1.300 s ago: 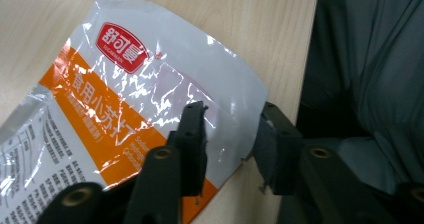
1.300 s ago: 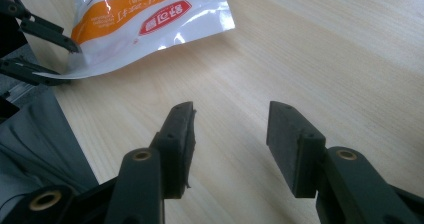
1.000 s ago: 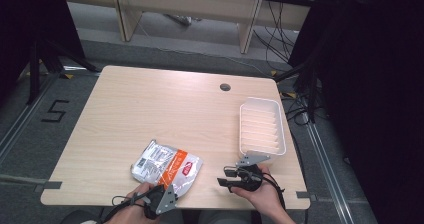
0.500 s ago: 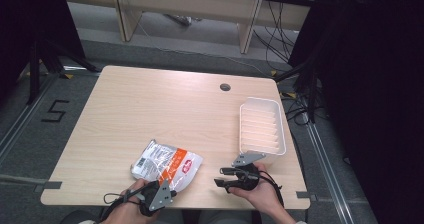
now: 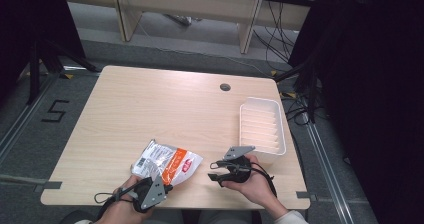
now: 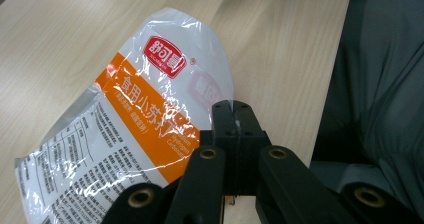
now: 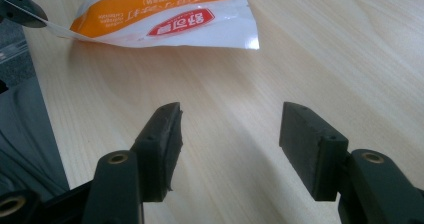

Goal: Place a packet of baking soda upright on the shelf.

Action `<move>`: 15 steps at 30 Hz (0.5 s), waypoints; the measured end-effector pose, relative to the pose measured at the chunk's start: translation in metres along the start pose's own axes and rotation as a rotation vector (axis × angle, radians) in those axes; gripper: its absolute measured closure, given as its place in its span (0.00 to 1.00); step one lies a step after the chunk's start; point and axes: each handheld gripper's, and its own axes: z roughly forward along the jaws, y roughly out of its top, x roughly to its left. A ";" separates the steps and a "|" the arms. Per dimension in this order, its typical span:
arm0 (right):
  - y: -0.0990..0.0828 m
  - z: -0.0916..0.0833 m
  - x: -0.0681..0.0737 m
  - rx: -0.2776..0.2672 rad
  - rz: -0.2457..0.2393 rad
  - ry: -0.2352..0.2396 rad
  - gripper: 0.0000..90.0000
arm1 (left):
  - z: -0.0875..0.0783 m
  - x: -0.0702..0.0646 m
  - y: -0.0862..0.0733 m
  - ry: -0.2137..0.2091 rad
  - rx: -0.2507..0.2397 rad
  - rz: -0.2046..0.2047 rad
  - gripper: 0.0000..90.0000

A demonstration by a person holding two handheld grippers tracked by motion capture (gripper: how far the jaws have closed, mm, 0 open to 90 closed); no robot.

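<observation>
Each gripper is black, the left gripper (image 5: pixel 150 191) and right gripper (image 5: pixel 226 167) both topped by a grey three-cornered plate and trailing a thin black cable, with flat rectangular pads (image 7: pixel 309 146), brass-ringed pivot holes and small screws, and a pale cuff (image 5: pixel 290 217).

Bright table, dark surroundings, packet glare

Table: I see a light wooden table (image 5: pixel 150 104).
Pouch: the white-and-orange pouch (image 5: pixel 167 161) lies left of the tray.
Tray: the white ribbed tray (image 5: pixel 261 125) sits near the table's right edge.
</observation>
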 end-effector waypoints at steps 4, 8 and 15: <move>0.008 0.001 -0.002 -0.018 -0.091 -0.021 0.42 | -0.003 0.004 -0.001 0.010 -0.014 -0.016 1.00; 0.019 0.001 -0.004 -0.008 -0.155 -0.029 0.39 | -0.008 0.007 -0.001 0.032 -0.037 -0.026 1.00; 0.044 0.020 0.002 0.060 -0.311 0.006 0.31 | -0.014 0.011 -0.002 0.059 -0.042 -0.020 1.00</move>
